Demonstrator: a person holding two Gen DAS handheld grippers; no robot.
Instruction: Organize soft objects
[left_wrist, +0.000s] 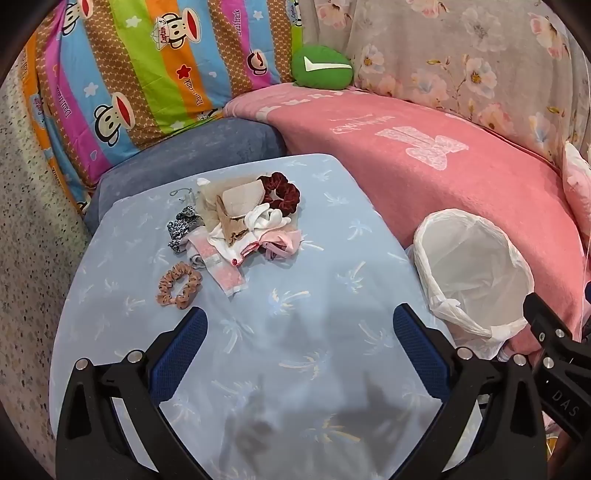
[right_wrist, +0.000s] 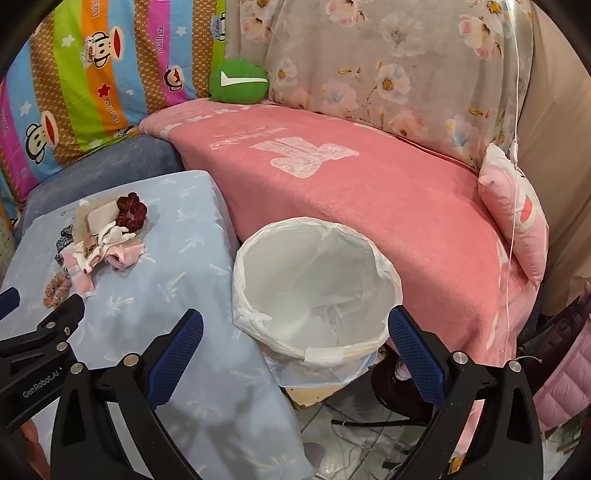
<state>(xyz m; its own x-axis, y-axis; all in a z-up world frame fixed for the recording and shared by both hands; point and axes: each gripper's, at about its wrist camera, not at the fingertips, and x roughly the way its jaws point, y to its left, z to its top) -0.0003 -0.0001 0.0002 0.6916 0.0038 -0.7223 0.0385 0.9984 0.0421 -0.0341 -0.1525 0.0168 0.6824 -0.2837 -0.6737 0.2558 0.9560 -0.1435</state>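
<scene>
step in hand: judged from the layout, nothing is picked up yet; the job looks like moving the small soft items from the pile into the lined bin, one at a time.
tan scrunchie (left_wrist: 180, 285): lies alone on the blue cloth, nearest the left gripper and just apart from the pile, so likely the easiest first grab; come straight down over one side of the ring so the cloth beneath is not pinched.
pile (left_wrist: 240, 218): leopard-print scrunchie, pink and white fabric pieces, a beige piece and a dark red velvet scrunchie (left_wrist: 282, 192) heaped and overlapping; lifting from the top or edge should avoid dragging neighbours.
left gripper (left_wrist: 297, 354): fingers spread wide, holding nothing, above bare cloth short of the pile.
bin (right_wrist: 317, 288): white, lined with a thin plastic bag, empty, standing at the table's right edge against the pink blanket; release well inside the rim, since the loose liner could catch.
right gripper (right_wrist: 295, 350): fingers apart and empty, framing the near rim of the bin.
surface: table under a pale blue palm-print cloth (left_wrist: 295, 258), soft and likely to wrinkle if snagged.
room: cartoon-monkey striped quilt (left_wrist: 129, 74) at left, green cushion (left_wrist: 321, 66), pink blanket (left_wrist: 443, 177) and floral cover (left_wrist: 461, 55) on a sofa at right; cables on the floor below the bin.
</scene>
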